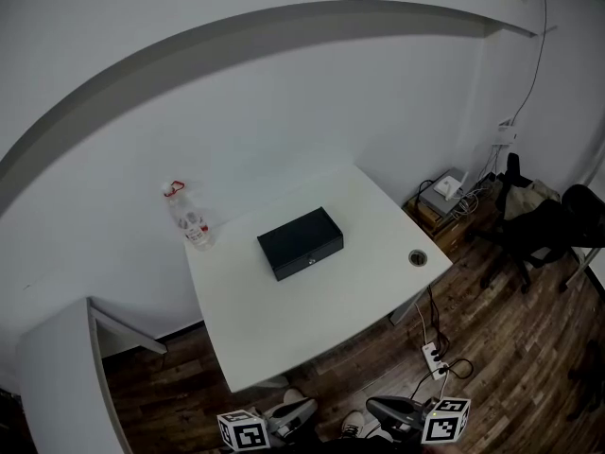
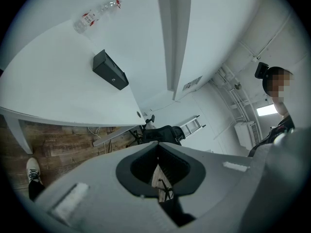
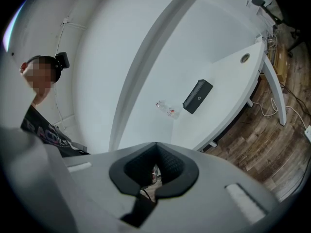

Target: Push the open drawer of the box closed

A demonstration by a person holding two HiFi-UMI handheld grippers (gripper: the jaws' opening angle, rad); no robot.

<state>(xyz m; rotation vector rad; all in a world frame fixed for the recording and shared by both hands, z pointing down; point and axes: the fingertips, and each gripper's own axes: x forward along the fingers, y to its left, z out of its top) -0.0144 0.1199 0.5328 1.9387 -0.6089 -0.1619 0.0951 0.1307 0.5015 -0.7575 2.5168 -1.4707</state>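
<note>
A small black box with a round lock on its front sits near the middle of the white table; its drawer looks flush with the body. The box also shows in the left gripper view and the right gripper view, far from both tools. Both grippers hang low at the bottom of the head view, below the table's near edge: the left gripper and the right gripper, each beside its marker cube. Both are shut with nothing between the jaws, the left gripper and the right gripper alike.
A clear plastic bottle with a red cap stands at the table's back left corner. A round cable hole sits by the right edge. A black office chair and a power strip are on the wooden floor at right.
</note>
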